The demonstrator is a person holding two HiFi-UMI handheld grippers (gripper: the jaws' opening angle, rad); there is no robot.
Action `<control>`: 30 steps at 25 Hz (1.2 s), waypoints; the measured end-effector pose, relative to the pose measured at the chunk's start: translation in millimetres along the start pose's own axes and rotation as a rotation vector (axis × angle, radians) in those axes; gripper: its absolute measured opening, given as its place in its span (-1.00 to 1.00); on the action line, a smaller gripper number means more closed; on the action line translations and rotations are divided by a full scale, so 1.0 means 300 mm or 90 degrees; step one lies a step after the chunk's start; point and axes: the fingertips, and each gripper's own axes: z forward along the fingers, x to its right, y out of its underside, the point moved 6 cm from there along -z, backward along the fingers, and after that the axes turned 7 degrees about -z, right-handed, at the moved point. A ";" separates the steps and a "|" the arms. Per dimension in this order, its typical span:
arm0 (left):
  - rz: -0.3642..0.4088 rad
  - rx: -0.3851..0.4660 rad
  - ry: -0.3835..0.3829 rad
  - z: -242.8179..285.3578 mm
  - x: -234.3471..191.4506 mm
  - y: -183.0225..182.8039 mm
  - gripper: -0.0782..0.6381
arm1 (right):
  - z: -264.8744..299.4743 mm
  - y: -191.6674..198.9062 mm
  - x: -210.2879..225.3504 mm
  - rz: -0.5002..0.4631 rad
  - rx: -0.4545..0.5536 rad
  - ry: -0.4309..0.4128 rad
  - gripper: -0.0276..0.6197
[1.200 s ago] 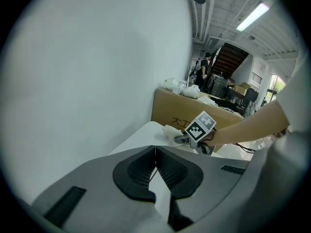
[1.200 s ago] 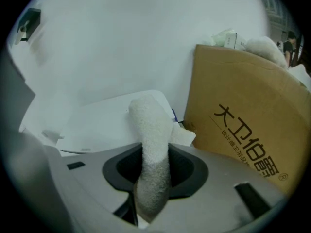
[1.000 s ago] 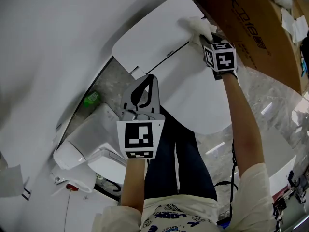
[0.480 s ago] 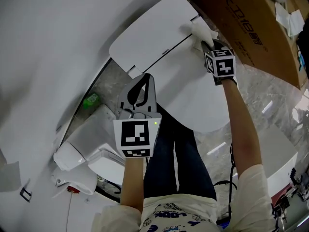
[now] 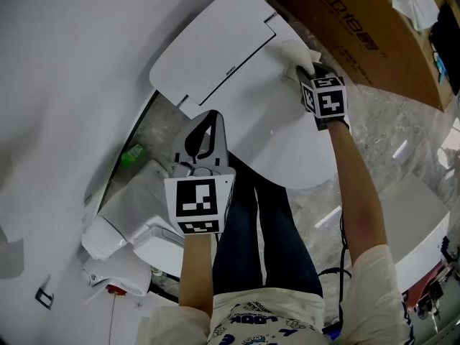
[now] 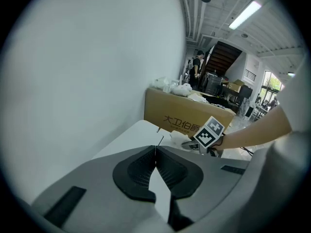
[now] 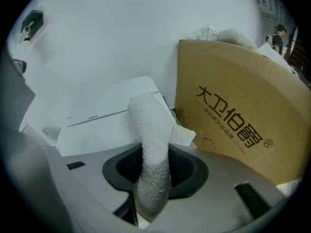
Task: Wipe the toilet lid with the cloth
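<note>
One cloth (image 7: 150,130), pinched by right hand-held gripper (image 7: 153,181), touches one toilet lid (image 5: 287,142).

Cardboard box (image 7: 233,115): printed "大卫伯爵" w/ ® mark.

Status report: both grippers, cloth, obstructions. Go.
Right gripper shut on cloth, at rear of toilet lid. Left gripper shut, empty. Cardboard box close beside the cloth.

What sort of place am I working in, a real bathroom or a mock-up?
Probably a mock-up toilet corner inside a big workshop hall: a white toilet lid against a plain wall, a large cardboard box right beside it, and beyond, a high open ceiling with strip lights and a staircase.
</note>
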 end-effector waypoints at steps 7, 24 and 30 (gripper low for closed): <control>0.014 0.002 0.018 -0.031 0.083 0.027 -0.77 | -0.070 0.122 0.016 0.026 -0.005 0.011 -0.55; 0.044 -0.003 0.053 -0.077 0.228 0.079 -0.77 | -0.235 0.428 0.063 0.074 -0.022 0.034 -0.55; 0.055 -0.003 0.066 -0.076 0.260 0.085 -0.77 | -0.288 0.530 0.079 0.091 -0.025 0.040 -0.55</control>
